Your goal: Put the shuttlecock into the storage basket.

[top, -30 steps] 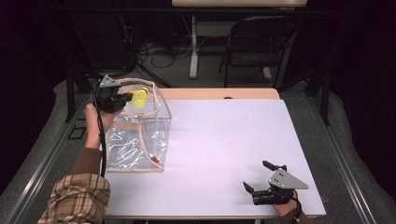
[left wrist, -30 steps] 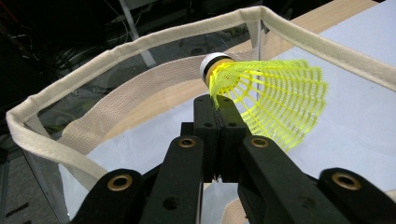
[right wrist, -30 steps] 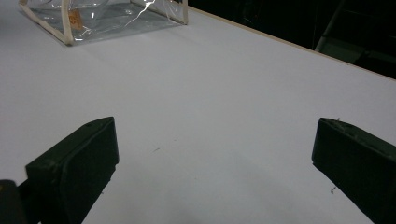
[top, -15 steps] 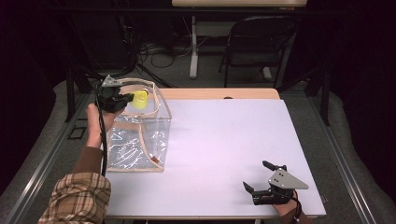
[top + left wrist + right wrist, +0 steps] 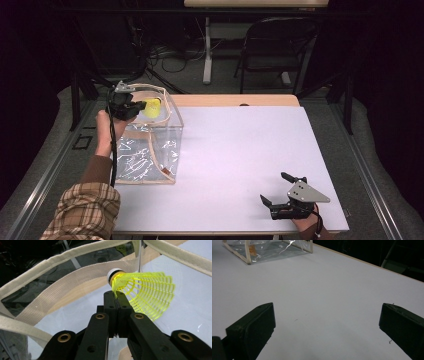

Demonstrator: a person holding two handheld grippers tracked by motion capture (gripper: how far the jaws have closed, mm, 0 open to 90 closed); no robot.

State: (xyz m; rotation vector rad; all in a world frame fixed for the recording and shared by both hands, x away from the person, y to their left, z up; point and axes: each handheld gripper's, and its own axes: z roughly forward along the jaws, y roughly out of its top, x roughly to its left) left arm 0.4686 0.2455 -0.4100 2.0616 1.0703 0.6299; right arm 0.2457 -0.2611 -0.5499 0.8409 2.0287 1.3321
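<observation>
A yellow shuttlecock [image 5: 153, 108] [image 5: 142, 292] with a white cork tip hangs over the open top of a clear plastic bag [image 5: 150, 145] trimmed with cream webbing, at the table's left. My left gripper [image 5: 134, 107] [image 5: 117, 298] is shut on the edge of the shuttlecock's mesh skirt, just above the bag's rim. My right gripper [image 5: 279, 189] [image 5: 325, 325] rests open on the white table near the front right corner, its jaws wide apart with nothing between them.
The bag [image 5: 269, 248] stands on the white tabletop [image 5: 240, 150]. A wooden strip [image 5: 235, 100] runs along the table's far edge. Beyond it are a chair [image 5: 275, 55], a table leg and cables on the floor.
The left gripper with the shuttlecock has barely shifted over the bag's opening. The right gripper has stayed where it was.
</observation>
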